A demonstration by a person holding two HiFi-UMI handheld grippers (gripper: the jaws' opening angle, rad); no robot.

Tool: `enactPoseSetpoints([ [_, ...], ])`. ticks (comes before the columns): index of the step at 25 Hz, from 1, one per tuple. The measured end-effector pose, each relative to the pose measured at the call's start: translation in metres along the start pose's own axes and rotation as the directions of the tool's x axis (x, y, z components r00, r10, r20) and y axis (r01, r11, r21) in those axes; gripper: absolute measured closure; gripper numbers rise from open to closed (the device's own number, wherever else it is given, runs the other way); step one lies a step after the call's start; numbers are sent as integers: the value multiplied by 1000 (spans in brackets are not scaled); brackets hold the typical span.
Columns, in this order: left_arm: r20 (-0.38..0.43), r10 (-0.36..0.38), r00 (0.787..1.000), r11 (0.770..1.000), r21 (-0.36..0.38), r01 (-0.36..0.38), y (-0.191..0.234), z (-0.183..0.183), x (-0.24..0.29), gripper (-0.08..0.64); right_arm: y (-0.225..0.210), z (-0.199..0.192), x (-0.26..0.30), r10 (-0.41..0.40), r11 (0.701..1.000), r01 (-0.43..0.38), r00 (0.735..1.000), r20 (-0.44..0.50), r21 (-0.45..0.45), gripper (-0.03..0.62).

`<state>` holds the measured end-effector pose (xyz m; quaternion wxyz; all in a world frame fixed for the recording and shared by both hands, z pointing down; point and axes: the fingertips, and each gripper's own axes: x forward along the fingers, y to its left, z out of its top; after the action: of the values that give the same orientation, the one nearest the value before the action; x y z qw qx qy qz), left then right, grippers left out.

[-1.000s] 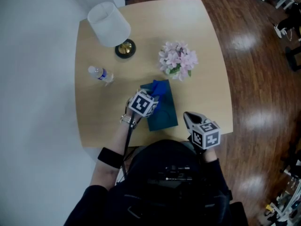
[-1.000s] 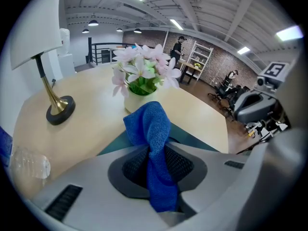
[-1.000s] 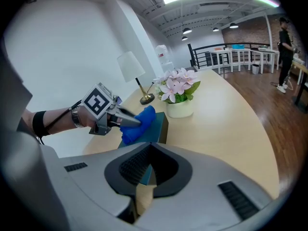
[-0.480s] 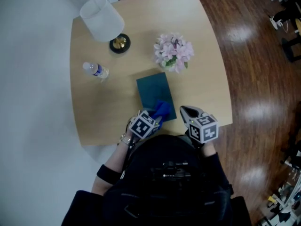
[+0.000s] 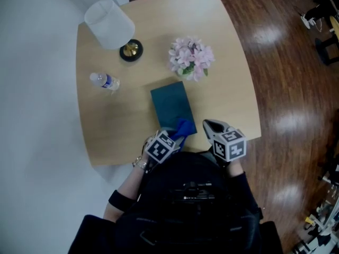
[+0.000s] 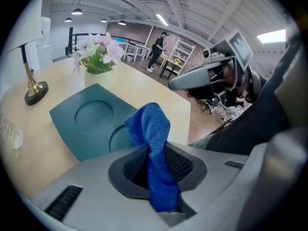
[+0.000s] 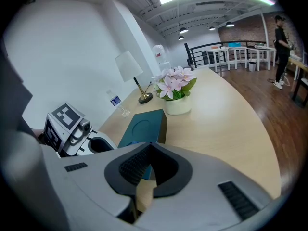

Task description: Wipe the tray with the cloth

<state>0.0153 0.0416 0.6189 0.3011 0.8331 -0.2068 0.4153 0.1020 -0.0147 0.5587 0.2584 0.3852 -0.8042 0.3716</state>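
A second ago our left gripper (image 5: 172, 137) had the blue cloth (image 5: 183, 127) at the far end of the teal tray (image 5: 169, 102), close to the flowers (image 5: 192, 57). Now it has drawn the cloth all the way along the tray to its near end, by the near edge of the counter (image 5: 228, 62). Most of that travel falls in the first half of the second, and over the last half the gripper barely shifts. We read this as one full wiping stroke, far to near, that is finishing.

The left jaws are narrow and clamped on the cloth, which stands up between them in a twisted bunch. In the left gripper view its free end rises in front of the tray's near round recess. We cannot tell whether the cloth presses on the tray at this moment.

Our right gripper (image 5: 210, 126) has kept its place just right of the tray's near end, jaws drawn together with nothing between them. The tray itself has not slid on the counter.

One lengthwise stroke leaves much of the tray uncovered, so we judge that further strokes are needed.
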Motion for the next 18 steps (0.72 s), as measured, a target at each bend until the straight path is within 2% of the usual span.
enactPoseSetpoints([
  [3,35,43,998,999,13,-44,22,26,-7,469,-6,1,-1,-2,1000,2,1000,6,8,584],
  [8,76,164,984,986,15,-165,100,90,-9,469,-16,-1,-5,-3,1000,3,1000,6,24,584],
  [11,87,205,975,979,-12,-205,138,123,-3,469,-24,-1,-6,-3,1000,3,1000,3,30,584],
  [15,62,244,968,969,-59,-240,166,138,14,469,-32,-2,-8,-3,999,3,1000,0,46,584],
  [18,61,244,968,967,-87,-238,165,140,18,469,-37,-3,-9,-2,999,2,1000,-1,55,584],
])
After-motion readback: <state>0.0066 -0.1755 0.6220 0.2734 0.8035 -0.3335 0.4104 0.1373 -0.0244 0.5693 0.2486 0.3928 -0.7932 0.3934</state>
